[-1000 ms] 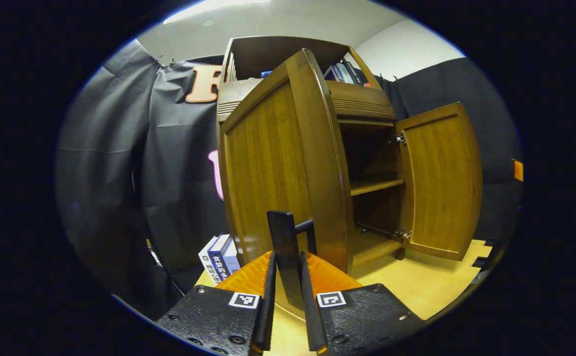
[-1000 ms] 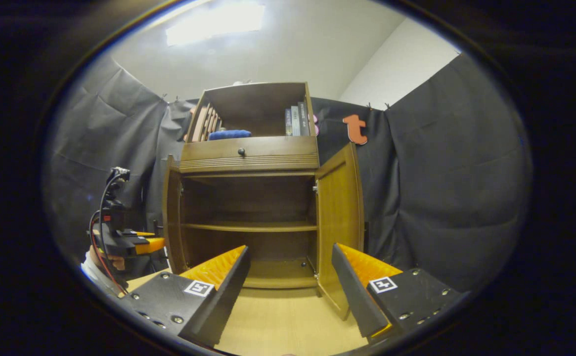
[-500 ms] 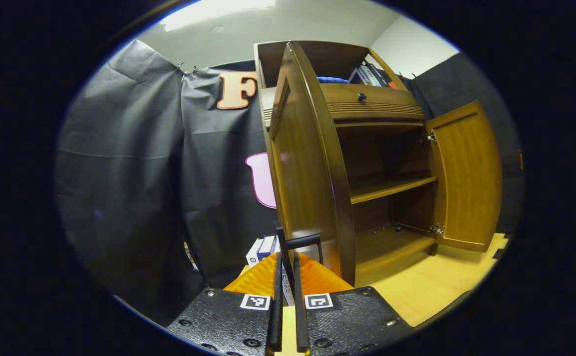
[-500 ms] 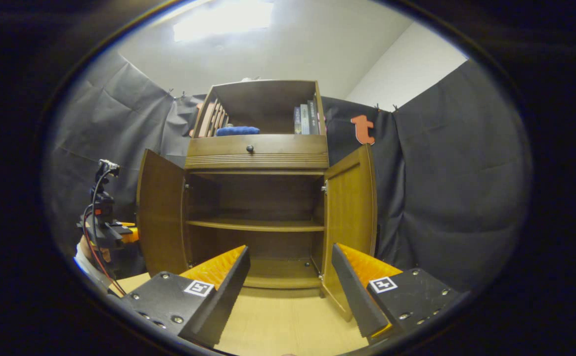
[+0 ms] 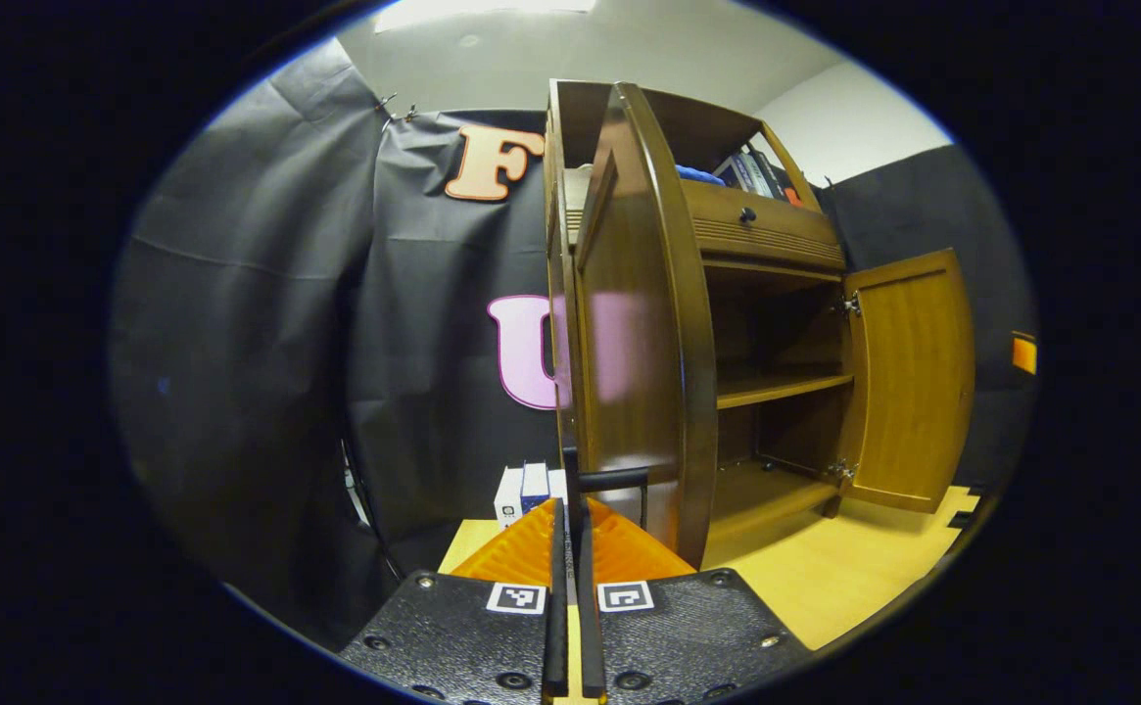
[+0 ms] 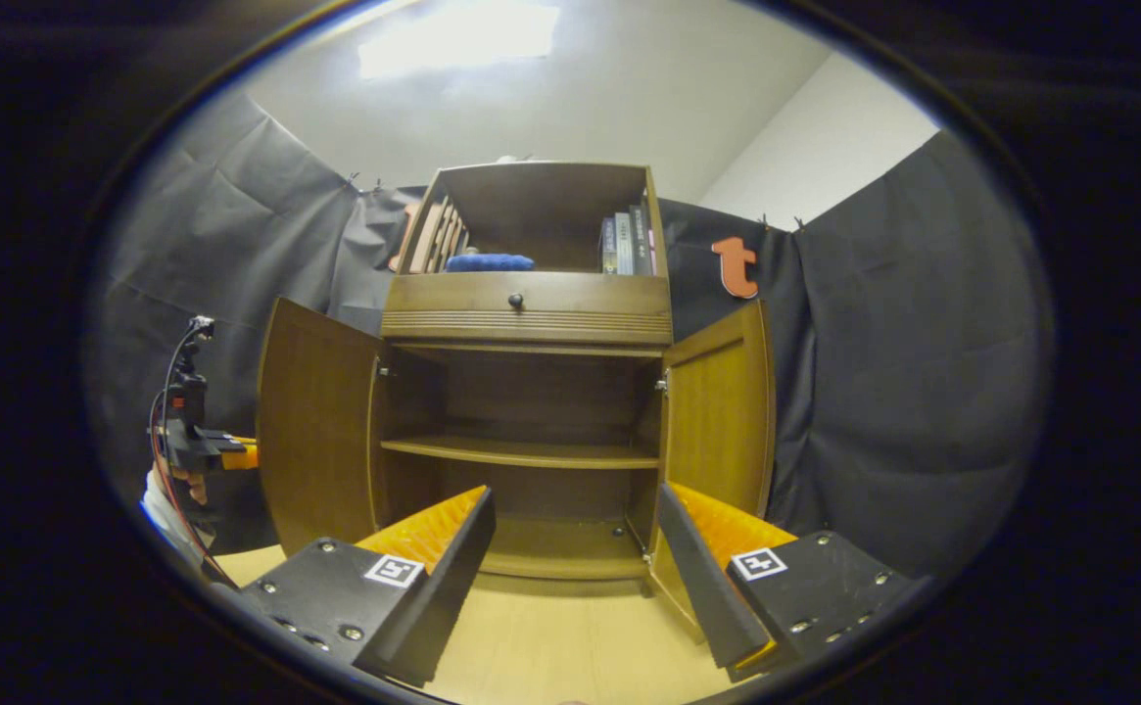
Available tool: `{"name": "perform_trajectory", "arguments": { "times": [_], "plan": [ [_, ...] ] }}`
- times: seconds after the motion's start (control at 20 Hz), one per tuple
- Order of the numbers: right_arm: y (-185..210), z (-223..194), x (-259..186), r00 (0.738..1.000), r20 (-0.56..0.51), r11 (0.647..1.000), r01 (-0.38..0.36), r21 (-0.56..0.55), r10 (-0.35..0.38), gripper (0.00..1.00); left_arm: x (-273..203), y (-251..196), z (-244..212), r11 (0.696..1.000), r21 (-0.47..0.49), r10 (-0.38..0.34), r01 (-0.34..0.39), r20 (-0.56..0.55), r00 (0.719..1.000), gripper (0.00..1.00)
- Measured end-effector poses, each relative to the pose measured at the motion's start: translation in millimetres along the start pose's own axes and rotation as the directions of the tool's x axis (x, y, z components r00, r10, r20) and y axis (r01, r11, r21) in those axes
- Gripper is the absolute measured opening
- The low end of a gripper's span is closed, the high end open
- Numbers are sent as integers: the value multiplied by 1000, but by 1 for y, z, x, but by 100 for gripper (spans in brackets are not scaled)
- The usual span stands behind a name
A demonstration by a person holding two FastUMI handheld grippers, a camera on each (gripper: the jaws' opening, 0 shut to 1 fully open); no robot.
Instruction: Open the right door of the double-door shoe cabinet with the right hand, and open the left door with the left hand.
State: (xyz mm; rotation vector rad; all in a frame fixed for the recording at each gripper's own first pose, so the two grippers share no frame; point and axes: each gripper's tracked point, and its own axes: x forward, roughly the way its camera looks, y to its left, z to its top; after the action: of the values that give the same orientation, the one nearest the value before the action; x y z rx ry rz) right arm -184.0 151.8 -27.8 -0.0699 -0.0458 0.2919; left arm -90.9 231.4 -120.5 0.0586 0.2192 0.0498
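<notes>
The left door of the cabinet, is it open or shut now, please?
Open: the left door stands swung out from the cabinet, baring the shelf inside.

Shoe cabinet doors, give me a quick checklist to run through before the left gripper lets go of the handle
1. Right door swung open: ok.
2. Left door swung wide, inner shelf exposed: ok.
3. Left gripper closed on the left door's black handle: ok, fingers nearly together around it.
4. Right gripper clear of the cabinet: ok, open, in front of it and holding nothing.
5. Left door at its hinge limit: cannot tell.
6. Room behind the left door: cannot tell; boxes stand on the floor beside the cabinet.
</notes>
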Motion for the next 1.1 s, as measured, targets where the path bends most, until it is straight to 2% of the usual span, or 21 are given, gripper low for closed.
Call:
{"name": "perform_trajectory", "arguments": {
  "times": [0.1, 0.15, 0.2, 0.25, 0.3, 0.35, 0.4, 0.45, 0.5, 0.7, 0.75, 0.8, 0.85, 1.0, 1.1],
  "plan": [
    [0, -3, 2, 1000, -3, 1000, -8, -5, 8, 98, 1, 4, 1, 1000, -4, -17, 17, 2, 1000, 7],
    [2, -2, 3, 1000, -3, 1000, -11, -9, 11, 98, -1, 4, 2, 1000, -3, -24, 24, 3, 1000, 5],
    [3, -2, 3, 1000, -4, 1000, -13, -10, 13, 98, 0, 4, 2, 1000, -6, -28, 28, 3, 1000, 11],
    [6, -3, 4, 1000, -5, 1000, -15, -10, 15, 98, 0, 4, 2, 999, -4, -32, 32, 1, 1000, 11],
    [10, -2, 6, 1000, -5, 1000, -17, -11, 17, 94, 1, 6, 1, 1000, -3, -29, 29, 1, 1000, 17],
    [11, -2, 5, 1000, -5, 1000, -18, -12, 18, 94, 0, 7, 1, 1000, 2, -27, 27, -1, 1000, 11],
    [11, -2, 4, 1000, -4, 1000, -18, -11, 18, 98, -1, 9, 1, 1000, 6, -21, 21, -1, 1000, 14],
    [10, -3, 4, 1000, -5, 1000, -19, -9, 19, 98, -1, 11, 0, 1000, 9, -16, 16, -7, 1000, 16],
    [10, -3, 3, 1000, -5, 1000, -20, -8, 20, 98, -3, 11, 0, 1000, 14, -8, 9, -8, 1000, 31],
    [1, -10, 5, 1000, -18, 1000, -5, -5, 5, 98, -15, 13, 10, 997, 66, 36, -37, 18, 999, 31],
    [0, -13, 5, 1000, -23, 1000, 0, -2, 0, 94, -24, 12, 13, 996, 75, 51, -53, 28, 998, 32],
    [-1, -14, 4, 1000, -24, 1000, 1, 0, -1, 98, -32, 7, 18, 995, 82, 55, -59, 46, 997, 34],
    [-1, -16, 4, 1000, -25, 1000, 2, 1, -2, 98, -40, 1, 22, 995, 85, 53, -58, 57, 997, 34],
    [-1, -15, 3, 1000, -25, 1000, 2, 7, -2, 98, -56, -8, 40, 988, 125, 83, -96, 100, 992, 44],
    [-1, -14, 0, 1000, -21, 1000, -4, 9, 4, 98, -67, -25, 48, 991, 109, 65, -77, 111, 992, 52]
  ]
}}
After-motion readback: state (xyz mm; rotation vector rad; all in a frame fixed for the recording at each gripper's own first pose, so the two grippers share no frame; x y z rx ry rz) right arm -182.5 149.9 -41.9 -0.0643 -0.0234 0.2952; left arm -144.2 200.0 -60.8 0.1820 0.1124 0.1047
